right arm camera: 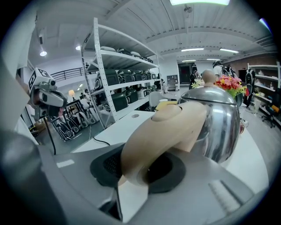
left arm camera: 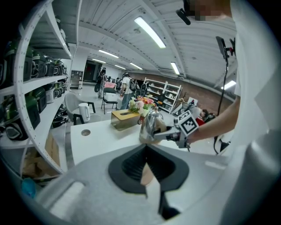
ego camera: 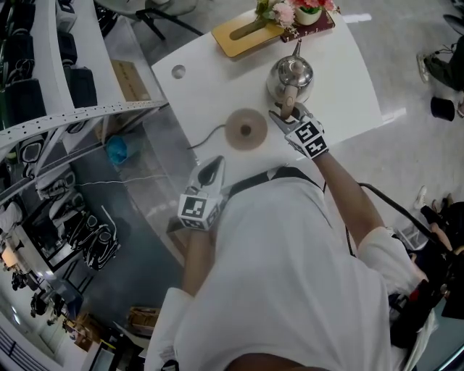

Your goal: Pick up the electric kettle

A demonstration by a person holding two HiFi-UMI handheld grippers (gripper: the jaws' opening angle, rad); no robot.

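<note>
- We are holding the left gripper [ego camera: 215, 165] clenched on nothing, below-left of the round base [ego camera: 245, 129], the farther hand.
- The electric kettle [ego camera: 291, 74] is standing upright, above-right of that base.
- Our right gripper [ego camera: 285, 118], right of the base, is grasping its handle [ego camera: 289, 98], which is pointing toward us.

The round base [ego camera: 246, 129] lies on the worktop [ego camera: 206, 90], with the kettle [ego camera: 292, 74] right of it. Behind them are a box [ego camera: 246, 32] and flowers [ego camera: 299, 9]. Shelves [ego camera: 72, 90] stand left.

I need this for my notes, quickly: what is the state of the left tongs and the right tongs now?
Left tongs: closed, empty.
Right tongs: closed on the kettle, at its handle.
</note>
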